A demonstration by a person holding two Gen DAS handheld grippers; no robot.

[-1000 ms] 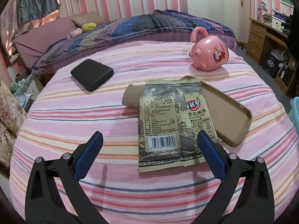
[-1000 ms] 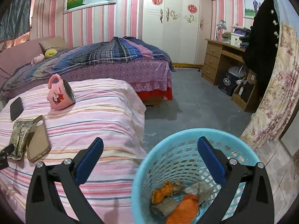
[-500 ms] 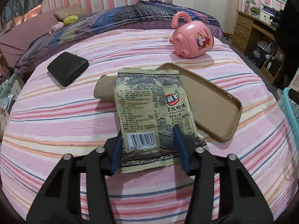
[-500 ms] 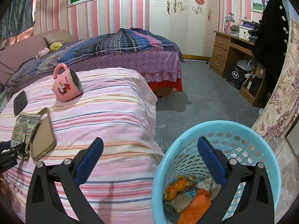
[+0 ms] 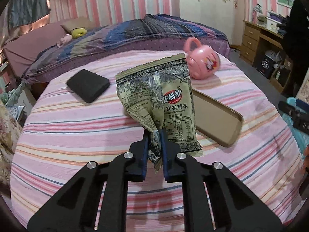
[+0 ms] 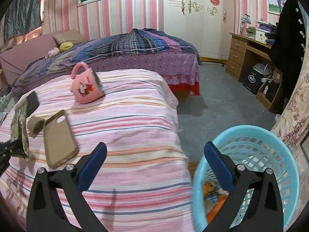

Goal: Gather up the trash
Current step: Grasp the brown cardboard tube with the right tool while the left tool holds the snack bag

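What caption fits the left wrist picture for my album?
Left gripper pinches a crinkled olive-green snack wrapper above the pink striped bedspread.

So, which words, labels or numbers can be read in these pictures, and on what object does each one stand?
"京板鸭味": snack wrapper.
"营养成分表": same wrapper, above its table.
Red logo and the table's figures on the wrapper: too small to read.
Pink mug: a cartoon picture, no readable text.

Mug [image 6: 87, 86]: pink, on its side on striped bedspread [image 6: 135, 127].
Phone case [image 6: 58, 135]: tan, lying open side up.
Wallet [image 5: 87, 85]: black, flat.
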